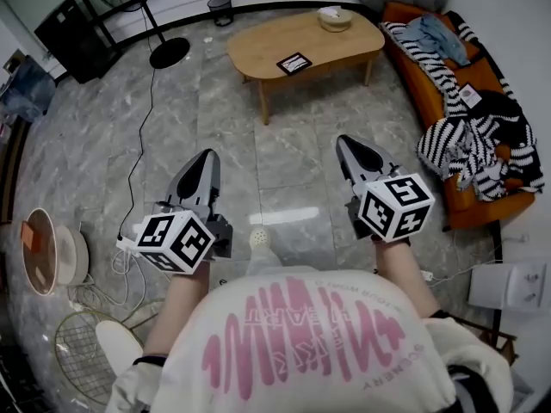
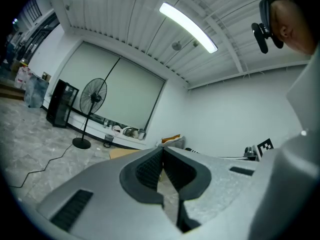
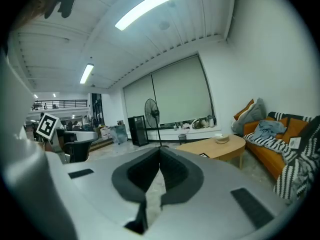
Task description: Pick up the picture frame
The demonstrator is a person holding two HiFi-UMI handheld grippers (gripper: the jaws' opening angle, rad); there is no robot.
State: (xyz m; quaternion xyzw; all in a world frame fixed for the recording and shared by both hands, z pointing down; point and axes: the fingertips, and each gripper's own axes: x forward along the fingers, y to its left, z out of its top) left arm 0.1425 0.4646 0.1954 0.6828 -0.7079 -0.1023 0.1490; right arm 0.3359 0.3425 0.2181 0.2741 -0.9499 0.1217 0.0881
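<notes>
The picture frame [image 1: 294,63], a small flat black-and-white square, lies on the oval wooden coffee table [image 1: 258,50] across the room; in the right gripper view it shows as a dark patch [image 3: 204,155] on the tabletop. Both grippers hang over the marble floor well short of the table. My left gripper [image 1: 205,157] is shut and holds nothing, its ribbed pads [image 2: 150,169] meeting at the tip. My right gripper [image 1: 346,142] is shut and empty as well, pointing towards the table [image 3: 220,148].
A bowl [image 1: 334,18] sits at the table's far end. An orange sofa [image 1: 456,205] piled with striped cloth lines the right side. A standing fan [image 1: 165,52] with a floor cable, a bin [image 1: 220,9] and a black rack [image 1: 77,33] stand at the back left.
</notes>
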